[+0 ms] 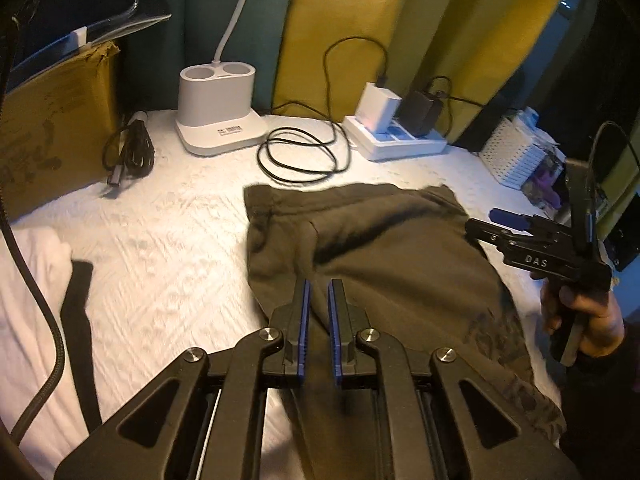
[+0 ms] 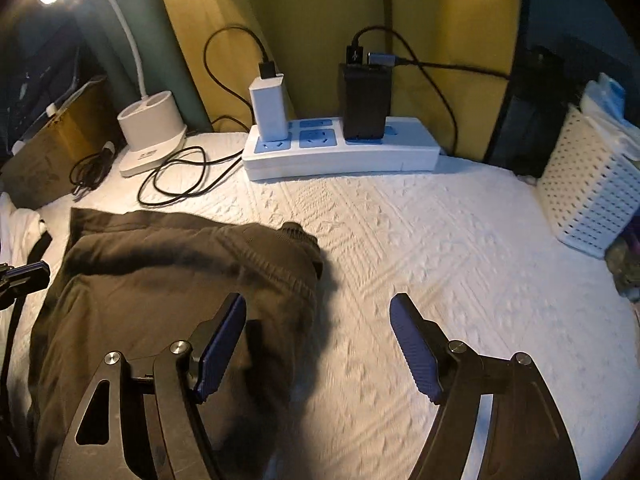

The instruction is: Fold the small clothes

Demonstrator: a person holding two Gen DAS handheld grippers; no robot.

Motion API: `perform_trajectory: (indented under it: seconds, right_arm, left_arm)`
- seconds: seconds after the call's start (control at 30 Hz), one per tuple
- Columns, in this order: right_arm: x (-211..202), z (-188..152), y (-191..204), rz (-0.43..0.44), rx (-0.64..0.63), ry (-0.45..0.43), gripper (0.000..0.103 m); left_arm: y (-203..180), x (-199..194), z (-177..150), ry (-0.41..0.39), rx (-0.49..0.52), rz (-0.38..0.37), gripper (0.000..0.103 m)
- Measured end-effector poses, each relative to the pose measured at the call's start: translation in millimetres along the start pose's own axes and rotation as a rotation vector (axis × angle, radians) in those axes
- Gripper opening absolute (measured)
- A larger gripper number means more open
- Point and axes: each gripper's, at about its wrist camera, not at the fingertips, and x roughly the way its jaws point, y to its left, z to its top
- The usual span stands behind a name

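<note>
A dark olive garment [image 1: 384, 264] lies partly folded on the white textured cloth [image 1: 168, 240]. It also shows in the right wrist view [image 2: 160, 292]. My left gripper [image 1: 319, 286] hovers over the garment's left part, its blue pads a narrow gap apart with nothing between them. My right gripper [image 2: 318, 308] is wide open and empty above the garment's right edge; its left finger [image 2: 224, 336] is over the fabric, its right finger [image 2: 412, 340] over the bare cloth. It also shows in the left wrist view [image 1: 496, 216], held by a hand.
A white lamp base [image 1: 218, 112], a coiled black cable [image 1: 298, 152] and a power strip [image 2: 340, 148] with chargers stand at the back. A white basket [image 2: 592, 188] is at the right, a cardboard box [image 1: 52, 128] at the left. White clothing [image 1: 36, 264] lies left.
</note>
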Motion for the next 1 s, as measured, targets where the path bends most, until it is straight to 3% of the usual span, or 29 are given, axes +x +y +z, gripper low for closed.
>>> perform_trajectory:
  seconds: [0.03, 0.07, 0.1, 0.17, 0.5, 0.77, 1.0]
  right_arm:
    - [-5, -4, 2, 0.001, 0.0, -0.002, 0.076]
    - [-9, -7, 4, 0.001, -0.001, -0.004, 0.076]
    - [-13, -11, 5, 0.001, -0.003, -0.006, 0.076]
    - [-22, -18, 7, 0.001, -0.008, -0.008, 0.076]
    - [-58, -60, 18, 0.006, -0.011, -0.007, 0.076]
    - [-81, -102, 27, 0.004, 0.003, 0.007, 0.076]
    - [-97, -127, 37, 0.007, 0.007, 0.004, 0.076]
  left_arm:
    - [-3, -2, -3, 0.002, 0.003, -0.006, 0.011]
    - [-6, -5, -8, 0.005, 0.007, -0.016, 0.021]
    - [-9, -8, -12, 0.007, 0.007, -0.027, 0.039]
    - [-13, -14, -23, 0.007, -0.005, -0.063, 0.054]
    - [-41, -32, -75, 0.072, 0.016, -0.189, 0.054]
    - [-50, -36, -111, 0.124, 0.003, -0.206, 0.054]
    - [-60, -40, -127, 0.117, 0.033, -0.174, 0.054]
